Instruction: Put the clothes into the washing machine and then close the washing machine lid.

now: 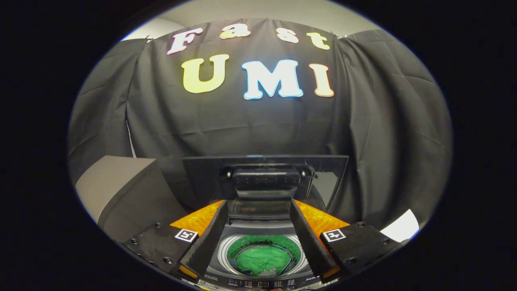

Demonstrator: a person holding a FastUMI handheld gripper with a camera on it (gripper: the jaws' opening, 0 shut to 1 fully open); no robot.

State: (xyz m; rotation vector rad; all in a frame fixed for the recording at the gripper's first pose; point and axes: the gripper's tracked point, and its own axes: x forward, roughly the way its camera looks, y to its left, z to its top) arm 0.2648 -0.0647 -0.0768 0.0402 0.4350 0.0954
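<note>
The gripper [260,242] sits at the bottom centre of the frame with its 2 fingers [208,238] spread wide, nothing between them and nothing pressed by either one. Each finger carries a small square marker tag near its base, 1 at the lower left and 1 at the lower right.

Seen in the gap between the fingers, and below them, is the top-loading washing machine [258,279]. Its round drum opening lies at the bottom centre, ringed by a pale metal rim. Inside the drum rests the green clothes [262,258], bunched into a crumpled heap that fills most of the tub's floor. A strip of the control panel runs along the very bottom of the frame, too small to make out.

The washing machine lid [264,178] stands raised and open, just beyond the fingertips in the middle of the frame. It is a dark, glossy panel tilted back, with a black hinge or handle block fixed to its centre by 2 screws.

A grey boxy surface [121,190] rises at the middle left, beside the machine. A small white patch [402,226] shows at the lower right. Black cloth [383,141] hangs across the whole background as the booth's wall.
</note>
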